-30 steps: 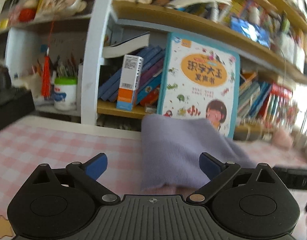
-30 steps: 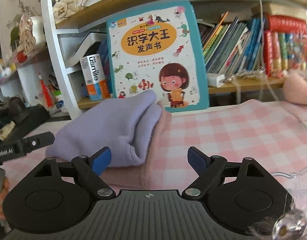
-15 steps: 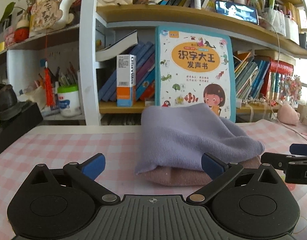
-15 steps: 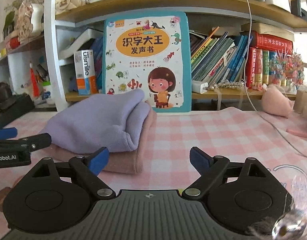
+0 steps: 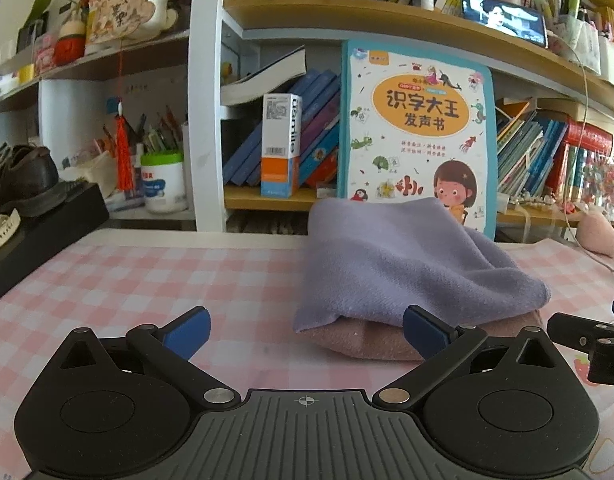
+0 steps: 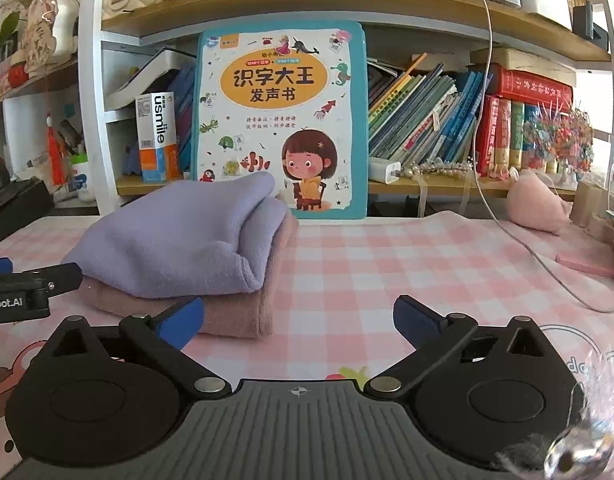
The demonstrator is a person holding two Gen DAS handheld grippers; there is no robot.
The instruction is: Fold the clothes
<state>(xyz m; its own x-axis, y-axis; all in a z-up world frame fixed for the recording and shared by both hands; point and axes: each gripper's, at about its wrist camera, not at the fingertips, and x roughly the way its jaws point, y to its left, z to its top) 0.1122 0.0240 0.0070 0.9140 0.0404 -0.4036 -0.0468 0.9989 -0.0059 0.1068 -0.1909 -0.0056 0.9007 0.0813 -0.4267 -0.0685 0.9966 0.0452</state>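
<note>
Folded garments stacked on pink checked tablecloth [image 6: 387, 256].
Lilac fleece cloth [image 6: 179, 240] lies atop dusty-pink folded cloth [image 6: 235, 312]. Left gripper [image 5: 305, 330] and right gripper [image 6: 299, 318]: jaws spread, empty, just short of the stack.

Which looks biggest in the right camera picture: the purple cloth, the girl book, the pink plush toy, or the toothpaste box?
1. Purple cloth, though it sits nearer the camera
2. Girl book, nearly as big
3. Pink plush toy
4. Toothpaste box, close to the toy, so unsure
</note>
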